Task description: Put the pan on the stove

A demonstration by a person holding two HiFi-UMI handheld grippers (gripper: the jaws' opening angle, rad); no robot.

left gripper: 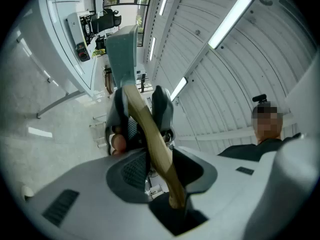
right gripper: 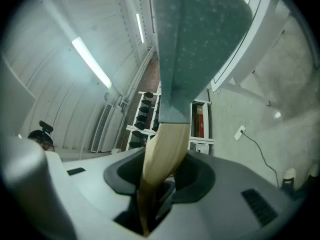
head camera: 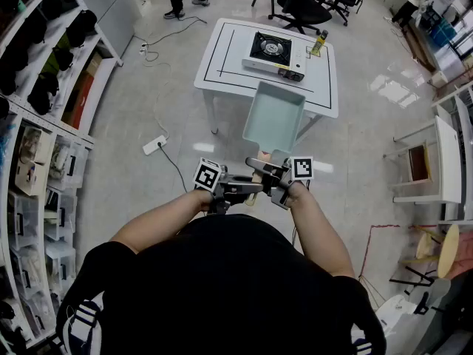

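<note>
In front of the person, clear of the floor (head camera: 148, 102), the pan (head camera: 273, 117) is held out in the air by both grippers. It is rectangular and pale green. Its wooden handle (head camera: 258, 173) points back toward the person.

The left gripper (head camera: 238, 188) is brought in from the left and the right gripper (head camera: 272, 176) from the right. They meet at the handle, just beside each other.

In the left gripper view, the handle (left gripper: 150, 139) is seen running between the fingers (left gripper: 131, 173), which are clamped on it. The pan (left gripper: 122, 54) rises beyond, and the right gripper (left gripper: 141, 118) is seen gripping further along the handle.

In the right gripper view, the fingers (right gripper: 196, 176) are likewise closed on the handle (right gripper: 162, 154). The pan's underside (right gripper: 200, 44) fills the upper frame.

The stove (head camera: 273, 54) is seated toward the far side of the white bench (head camera: 222, 58), inside black lines marked on the top. A yellow can (head camera: 319, 44) stands just beside it on the right.

The pan is not on the stove. In the head view only its far end overlaps the near edge of the bench. Whether it is over the bench cannot be told.

Shelves (head camera: 44, 87) are noted along the left, and a power strip (head camera: 155, 145) lies on the floor near the bench.
</note>
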